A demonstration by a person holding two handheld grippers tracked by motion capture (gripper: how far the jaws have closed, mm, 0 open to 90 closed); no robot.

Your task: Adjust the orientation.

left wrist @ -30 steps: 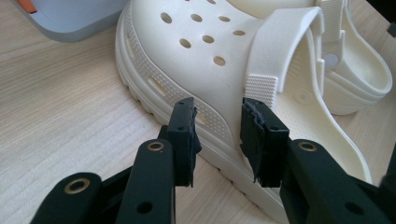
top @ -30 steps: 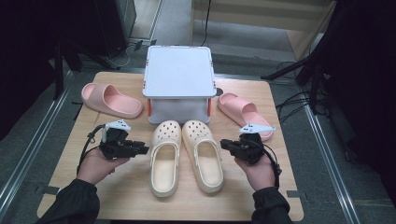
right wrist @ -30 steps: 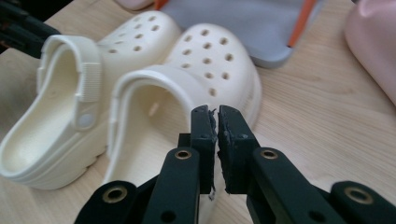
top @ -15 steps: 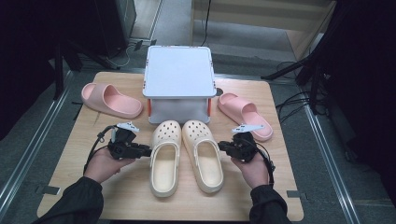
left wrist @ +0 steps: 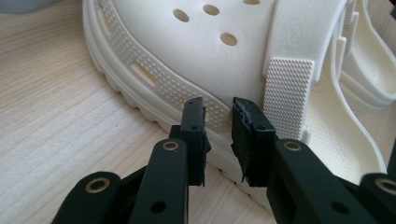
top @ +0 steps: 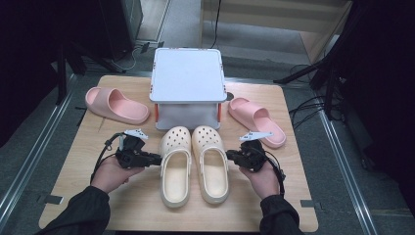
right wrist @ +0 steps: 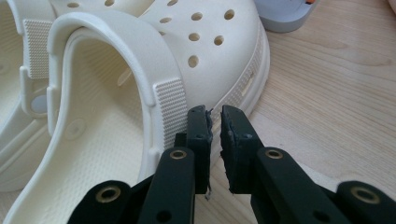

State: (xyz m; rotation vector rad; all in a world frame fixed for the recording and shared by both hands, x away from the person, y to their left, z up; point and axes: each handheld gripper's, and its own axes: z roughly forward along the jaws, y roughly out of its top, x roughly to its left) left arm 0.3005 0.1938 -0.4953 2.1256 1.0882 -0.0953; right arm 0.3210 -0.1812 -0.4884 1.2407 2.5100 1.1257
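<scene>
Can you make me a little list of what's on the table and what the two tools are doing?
table: wooden table
middle: two cream clogs, left clog and right clog, side by side
back: grey box
sides: pink slipper at left, pink slipper at right
left tool: at the left clog's outer edge, jaws have just been closing, small gap, nothing gripped
right tool: at the right clog's outer edge, narrow gap, nothing gripped

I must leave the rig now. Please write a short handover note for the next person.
Left gripper: jaws have just been closing, a narrow gap left, nothing between them, tips at the outer side of the left cream perforated foam clog.
Right gripper: nearly shut, empty, at the outer side of the right cream clog.
Done: both clogs approached.
Left: grip and move them.
</scene>
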